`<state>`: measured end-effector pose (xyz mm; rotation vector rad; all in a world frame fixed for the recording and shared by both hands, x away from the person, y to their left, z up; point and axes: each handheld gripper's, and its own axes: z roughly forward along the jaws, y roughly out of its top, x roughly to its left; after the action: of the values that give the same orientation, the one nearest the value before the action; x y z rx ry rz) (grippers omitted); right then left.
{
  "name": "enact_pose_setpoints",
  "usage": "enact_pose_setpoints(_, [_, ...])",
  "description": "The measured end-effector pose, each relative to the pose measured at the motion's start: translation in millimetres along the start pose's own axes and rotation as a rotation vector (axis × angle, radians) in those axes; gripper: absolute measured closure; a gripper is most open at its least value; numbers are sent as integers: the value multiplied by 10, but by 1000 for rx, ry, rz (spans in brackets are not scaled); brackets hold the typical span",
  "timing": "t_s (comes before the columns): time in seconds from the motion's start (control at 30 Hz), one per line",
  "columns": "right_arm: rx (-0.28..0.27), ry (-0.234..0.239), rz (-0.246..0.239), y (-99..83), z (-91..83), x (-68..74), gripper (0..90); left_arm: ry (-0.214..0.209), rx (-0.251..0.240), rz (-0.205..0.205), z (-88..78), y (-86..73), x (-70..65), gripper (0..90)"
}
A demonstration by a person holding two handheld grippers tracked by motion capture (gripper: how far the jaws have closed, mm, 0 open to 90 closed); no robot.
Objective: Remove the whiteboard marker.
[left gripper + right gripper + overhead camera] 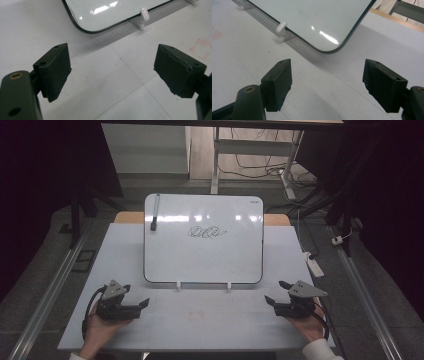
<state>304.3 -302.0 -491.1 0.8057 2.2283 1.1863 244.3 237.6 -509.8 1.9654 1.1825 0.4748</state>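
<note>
- Left hand-held gripper (141, 303): held low over the near left part of the desk (210, 320), jaws spread wide with nothing between them, pointed toward the middle of the desk.
- Marker (155, 212): a dark pen seen at the upper left of the whiteboard, its long axis near upright along the board's left edge, cap end low. It lies up and beyond the left hand-held gripper, well apart from it.
- Whiteboard (210, 255): propped on two small white feet (178, 285) at mid-desk, leaning back, a black scribble (206, 232) near its centre. The scribble is placed about midway between both grippers.
- Right hand-held gripper (274, 293): held low over the near right part of the desk, jaws likewise wide and empty, the board's lower right corner (329, 48) just ahead.
- Judgement: the marker is reckoned nearer the left hand-held gripper; a reach up and forward, with jaws set across the pen's axis, would be called for.
</note>
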Motion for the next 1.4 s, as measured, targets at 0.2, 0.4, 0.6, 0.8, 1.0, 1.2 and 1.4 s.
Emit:
enact_pose_setpoints(0.2, [-8, 8, 9, -1, 1, 28, 261, 8, -6, -1, -31, -10, 18, 151])
enact_pose_setpoints(0.4, [-6, 5, 7, -11, 12, 48, 262, 23, 0, -8, -45, -8, 26, 152])
enact_pose_setpoints(0.6, [2, 5, -6, -5, 44, 88, 263, 35, -2, -10, -81, 55, 22, 157])
enact_pose_setpoints(0.8, [12, -1, -30, 7, 63, 124, 264, 51, -10, 5, -93, 249, 15, 163])
enact_pose_setpoints(1.0, [10, -5, -20, -1, 57, 106, 267, 48, -5, 6, -42, 446, 11, 164])
enact_pose_setpoints(1.2, [7, -8, -13, -7, 51, 86, 270, 26, -13, 12, -6, 739, 40, 165])
enact_pose_setpoints(1.4, [13, -4, -16, -9, 67, 94, 274, 20, -29, 14, 22, 1041, 99, 175])
